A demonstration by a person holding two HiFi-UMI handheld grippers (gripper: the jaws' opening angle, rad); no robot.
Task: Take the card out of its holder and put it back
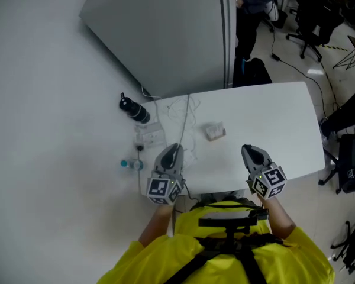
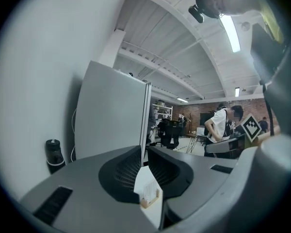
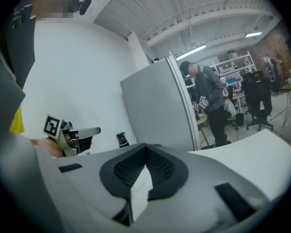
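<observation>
The card holder (image 1: 215,131), a small pale block with a white card standing in it, sits near the middle of the white table (image 1: 284,123). The left gripper view shows the card holder (image 2: 150,196) low in the gap between the jaws, farther out on the table. My left gripper (image 1: 173,151) hovers at the near left of the table, its jaws a narrow slit apart and empty (image 2: 143,159). My right gripper (image 1: 250,152) hovers at the near right, below and right of the holder. Its tips (image 3: 146,154) meet with nothing between them.
A black bottle (image 1: 134,110) stands at the table's far left corner, and a small blue-capped bottle (image 1: 130,164) lies at the left edge. Thin cables (image 1: 183,114) lie behind the holder. A grey partition (image 1: 165,34) rises behind the table. Office chairs and a person stand beyond.
</observation>
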